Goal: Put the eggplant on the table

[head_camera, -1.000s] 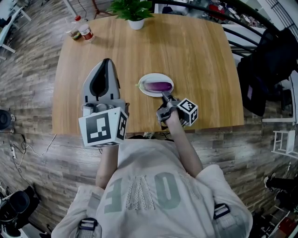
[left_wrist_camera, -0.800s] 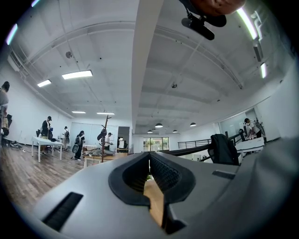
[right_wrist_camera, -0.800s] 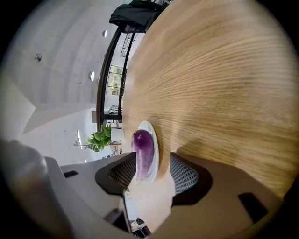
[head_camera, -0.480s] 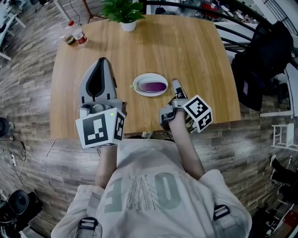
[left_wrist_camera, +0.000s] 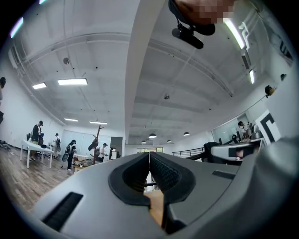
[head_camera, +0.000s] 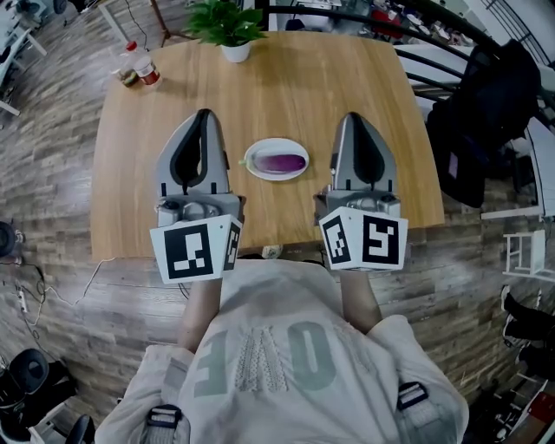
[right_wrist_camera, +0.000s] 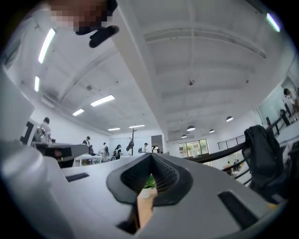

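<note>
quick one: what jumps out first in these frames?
Two big grey grippers fill the foreground: the left tongs and right tongs, both shut and empty, held side by side above the wooden table. Between them, a purple eggplant lies on a small white plate near the table's middle. A potted plant stands at the far edge.

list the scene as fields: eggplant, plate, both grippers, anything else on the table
purple eggplant: lies on the plate, no gripper touching it
round white plate: on the table, between the two grippers in the head view
light wooden table: holds plate, plant, bottles
left gripper: jaws together, empty
right gripper: jaws together, empty
green potted plant: far table edge
small bottles: far left corner
</note>
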`<state>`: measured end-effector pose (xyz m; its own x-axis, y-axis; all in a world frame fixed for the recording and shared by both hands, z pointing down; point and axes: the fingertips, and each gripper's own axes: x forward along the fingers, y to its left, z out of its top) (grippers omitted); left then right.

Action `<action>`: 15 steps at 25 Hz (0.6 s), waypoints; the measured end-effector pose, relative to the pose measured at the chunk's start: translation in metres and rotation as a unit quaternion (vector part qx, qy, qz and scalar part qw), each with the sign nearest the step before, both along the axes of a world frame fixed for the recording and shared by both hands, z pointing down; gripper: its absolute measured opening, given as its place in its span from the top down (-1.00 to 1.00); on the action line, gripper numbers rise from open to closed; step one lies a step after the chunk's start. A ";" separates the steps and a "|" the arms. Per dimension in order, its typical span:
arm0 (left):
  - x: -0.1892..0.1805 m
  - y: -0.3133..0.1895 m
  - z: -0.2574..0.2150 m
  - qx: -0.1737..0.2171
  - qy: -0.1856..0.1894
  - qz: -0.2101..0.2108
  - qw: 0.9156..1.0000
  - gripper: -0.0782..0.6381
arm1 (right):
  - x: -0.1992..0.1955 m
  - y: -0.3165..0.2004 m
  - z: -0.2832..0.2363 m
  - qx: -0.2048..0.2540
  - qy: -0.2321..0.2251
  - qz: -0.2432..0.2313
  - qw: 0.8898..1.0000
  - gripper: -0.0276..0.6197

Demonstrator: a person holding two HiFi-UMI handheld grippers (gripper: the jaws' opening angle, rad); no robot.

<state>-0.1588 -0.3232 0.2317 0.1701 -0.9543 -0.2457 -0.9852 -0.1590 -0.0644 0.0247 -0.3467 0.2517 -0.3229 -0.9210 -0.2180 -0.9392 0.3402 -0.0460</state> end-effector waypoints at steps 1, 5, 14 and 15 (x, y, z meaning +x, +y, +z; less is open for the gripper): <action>0.001 0.001 0.000 0.000 -0.002 -0.001 1.000 0.76 | -0.006 0.002 0.000 0.005 0.027 -0.001 1.000 0.86; -0.002 0.003 0.001 0.001 0.000 -0.005 1.000 0.76 | -0.024 0.010 0.001 0.015 0.078 -0.007 0.997 0.86; 0.004 0.008 0.001 0.002 0.002 0.000 1.000 0.76 | -0.035 0.019 0.005 0.011 0.094 -0.026 0.995 0.86; 0.005 0.008 0.002 0.001 0.002 0.001 1.000 0.76 | -0.034 0.019 0.006 0.008 0.089 -0.026 0.996 0.86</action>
